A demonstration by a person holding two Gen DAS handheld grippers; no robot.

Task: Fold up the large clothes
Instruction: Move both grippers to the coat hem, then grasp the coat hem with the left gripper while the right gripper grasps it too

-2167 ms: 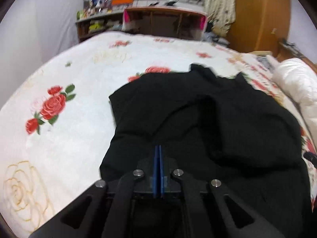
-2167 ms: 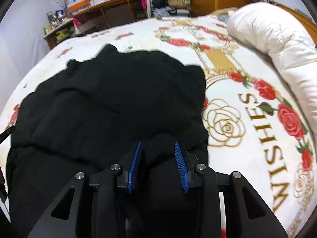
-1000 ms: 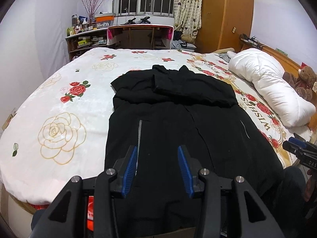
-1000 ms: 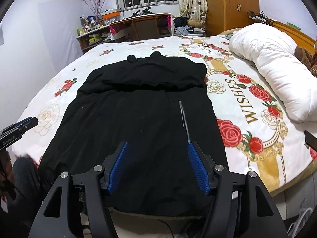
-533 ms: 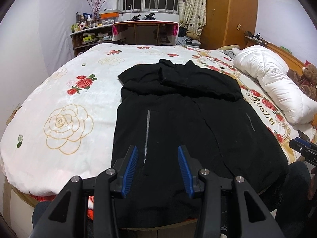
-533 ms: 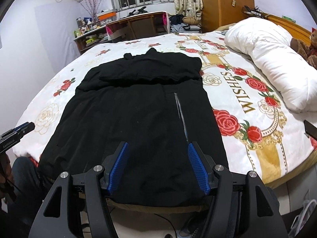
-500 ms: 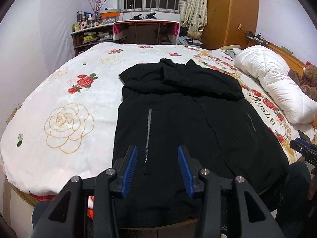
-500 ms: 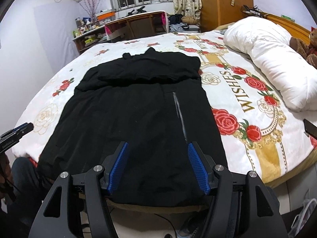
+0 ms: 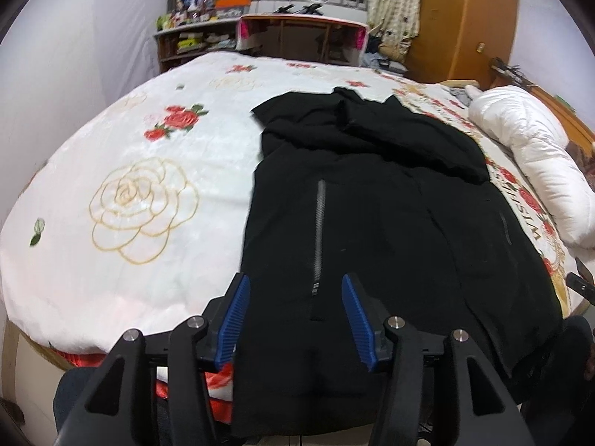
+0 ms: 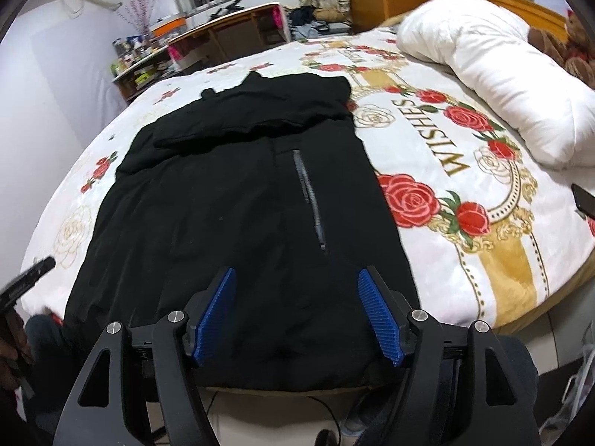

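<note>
A large black coat (image 9: 390,215) lies flat along the bed, its top part folded down across the far end and its hem hanging over the near edge. It also shows in the right wrist view (image 10: 238,208). Grey pocket zips (image 9: 319,230) run down each side. My left gripper (image 9: 295,308) is open and empty above the hem on the coat's left side. My right gripper (image 10: 297,304) is open and empty above the hem on the right side. The tip of the left gripper shows at the left edge of the right wrist view (image 10: 26,278).
The bed has a white rose-printed cover (image 9: 141,200). A white duvet roll (image 10: 494,63) lies along the right side. A dark phone (image 10: 584,200) lies at the bed's right edge. A desk (image 9: 301,37) and shelves stand beyond the far end.
Both grippers let go of the coat's top and drew back to the near bed edge. In the last half second both have come lower and closer to the hem.
</note>
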